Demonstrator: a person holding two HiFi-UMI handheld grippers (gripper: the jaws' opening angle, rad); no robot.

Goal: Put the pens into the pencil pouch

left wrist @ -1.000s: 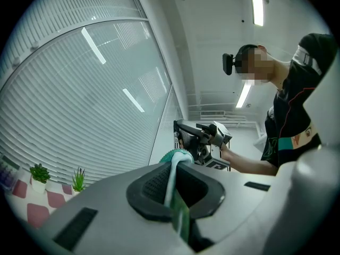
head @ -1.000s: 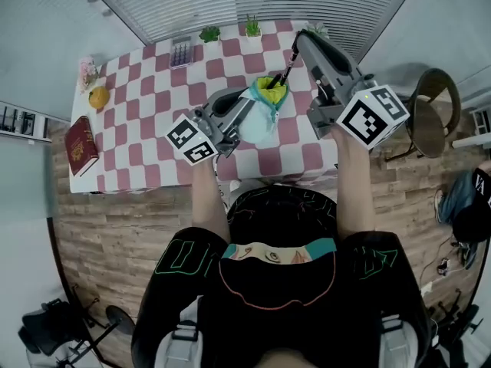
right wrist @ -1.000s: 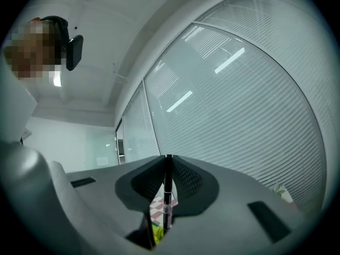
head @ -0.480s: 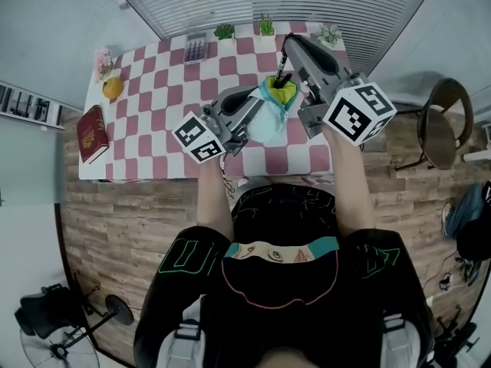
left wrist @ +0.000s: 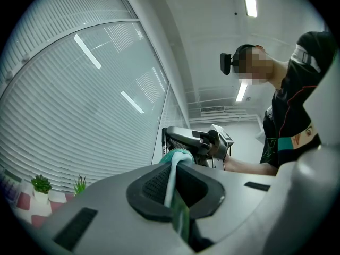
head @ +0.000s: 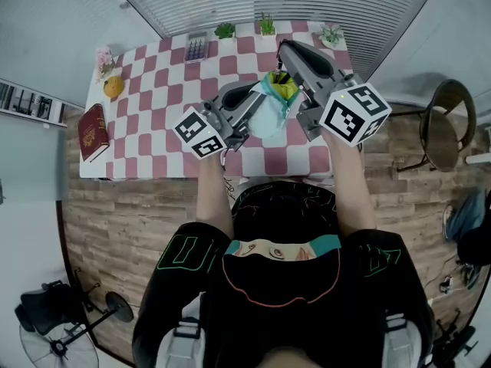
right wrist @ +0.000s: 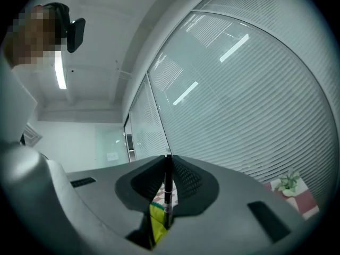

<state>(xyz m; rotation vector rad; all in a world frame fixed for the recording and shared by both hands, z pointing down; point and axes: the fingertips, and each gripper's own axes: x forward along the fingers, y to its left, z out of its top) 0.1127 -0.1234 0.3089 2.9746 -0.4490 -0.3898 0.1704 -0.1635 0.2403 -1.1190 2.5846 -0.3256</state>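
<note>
A light-blue pencil pouch (head: 268, 117) with a teal rim and yellow lining hangs above the checkered table (head: 153, 90). My left gripper (head: 257, 98) is shut on the pouch's rim; in the left gripper view the teal fabric (left wrist: 171, 182) is pinched between its jaws (left wrist: 172, 166). My right gripper (head: 285, 52) is shut on a black pen (head: 279, 75) that stands upright over the pouch mouth. In the right gripper view the pen (right wrist: 167, 187) runs between the jaws (right wrist: 167, 163), its lower end inside the yellow lining (right wrist: 155, 221). The right gripper (left wrist: 197, 141) shows just beyond the rim.
On the table lie a red book (head: 92, 133), an orange (head: 113, 87) and a calculator (head: 196, 47). Small potted plants (head: 225, 31) (head: 266, 27) (head: 331, 34) line the far edge by the blinds. A chair (head: 441, 133) stands at the right.
My right gripper has come down with the pen, so the pen's lower end sits deeper in the pouch mouth. The left gripper keeps its hold on the rim.
</note>
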